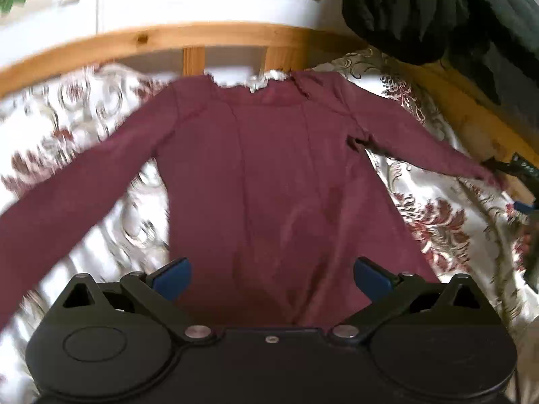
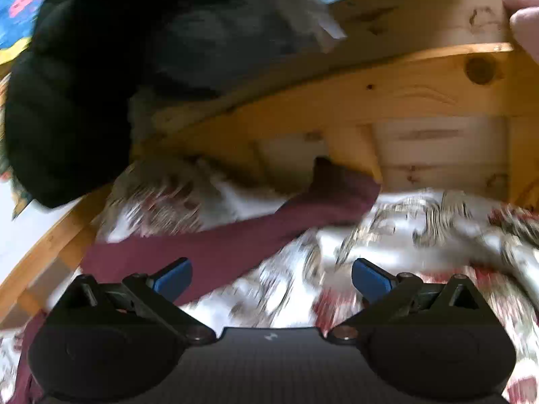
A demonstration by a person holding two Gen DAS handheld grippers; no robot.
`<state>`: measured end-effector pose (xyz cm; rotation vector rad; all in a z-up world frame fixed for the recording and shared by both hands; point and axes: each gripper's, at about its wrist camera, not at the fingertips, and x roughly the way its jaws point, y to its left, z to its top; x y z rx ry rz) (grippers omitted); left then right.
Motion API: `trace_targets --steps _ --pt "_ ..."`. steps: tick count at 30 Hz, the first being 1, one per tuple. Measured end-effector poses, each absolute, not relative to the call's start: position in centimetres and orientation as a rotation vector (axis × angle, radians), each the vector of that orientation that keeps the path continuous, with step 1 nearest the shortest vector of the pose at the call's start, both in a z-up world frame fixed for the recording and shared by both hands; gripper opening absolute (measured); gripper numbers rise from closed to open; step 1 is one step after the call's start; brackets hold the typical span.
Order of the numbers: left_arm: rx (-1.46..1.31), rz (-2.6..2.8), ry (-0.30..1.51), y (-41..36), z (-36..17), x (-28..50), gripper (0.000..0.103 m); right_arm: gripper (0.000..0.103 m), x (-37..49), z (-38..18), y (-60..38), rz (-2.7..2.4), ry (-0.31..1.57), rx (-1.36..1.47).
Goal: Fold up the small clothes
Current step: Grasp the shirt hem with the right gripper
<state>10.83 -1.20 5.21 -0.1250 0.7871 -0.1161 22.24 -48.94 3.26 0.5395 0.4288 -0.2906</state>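
A small maroon long-sleeved top (image 1: 269, 175) lies flat on a floral bedspread (image 1: 434, 222), neck toward the wooden bed frame, both sleeves spread out. My left gripper (image 1: 271, 277) is open above the top's hem, with nothing between its blue pads. In the right wrist view, one maroon sleeve (image 2: 235, 239) runs across the bedspread (image 2: 421, 235) toward the frame. My right gripper (image 2: 271, 277) is open and empty, its left fingertip over the sleeve. It also shows at the right edge of the left wrist view, by the cuff; I cannot tell its state there.
A pine bed frame (image 1: 215, 38) with slats runs along the far side and also shows in the right wrist view (image 2: 387, 91). A black padded jacket (image 1: 411, 6) hangs over the frame's corner (image 2: 84, 77). A hand (image 2: 520, 10) shows at the top right.
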Motion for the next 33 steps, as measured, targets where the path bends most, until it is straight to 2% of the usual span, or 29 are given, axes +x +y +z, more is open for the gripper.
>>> trace_targets --steps 3,8,13,18,21,22,23,25,26,33 --pt "-0.14 -0.149 0.824 -1.7 4.2 11.1 0.102 0.102 24.7 2.6 -49.2 -0.308 0.456 0.409" --pt "-0.102 -0.124 0.81 -1.6 3.7 12.4 0.102 0.091 28.6 1.8 -48.4 -0.29 0.563 0.124" --pt "-0.169 -0.138 0.845 -0.5 3.1 13.0 0.102 0.085 30.6 2.1 -48.4 -0.259 0.663 -0.13" --pt "-0.132 -0.102 0.826 0.4 3.0 12.3 0.102 0.082 32.2 2.0 -49.4 -0.154 0.781 -0.215" --pt "-0.147 -0.097 0.819 1.1 3.0 11.8 0.102 0.066 33.2 1.7 -50.1 -0.079 0.833 -0.186" --pt "-0.158 -0.094 0.819 1.4 3.1 11.7 0.102 0.052 33.5 1.7 -50.0 -0.063 0.853 -0.198" --pt "-0.168 -0.09 0.818 1.6 3.1 11.6 0.102 0.031 33.8 1.8 -49.9 -0.054 0.868 -0.221" --pt "-0.18 -0.086 0.809 1.9 3.3 11.3 0.102 0.01 33.9 2.4 -49.5 -0.074 0.872 -0.257" --pt "-0.18 -0.085 0.8 2.0 3.5 11.1 0.102 0.007 33.7 2.9 -49.4 -0.07 0.864 -0.25" --pt "-0.193 -0.107 0.77 2.6 4.1 10.0 0.102 0.005 30.4 10.7 -45.1 0.113 0.823 -0.169"
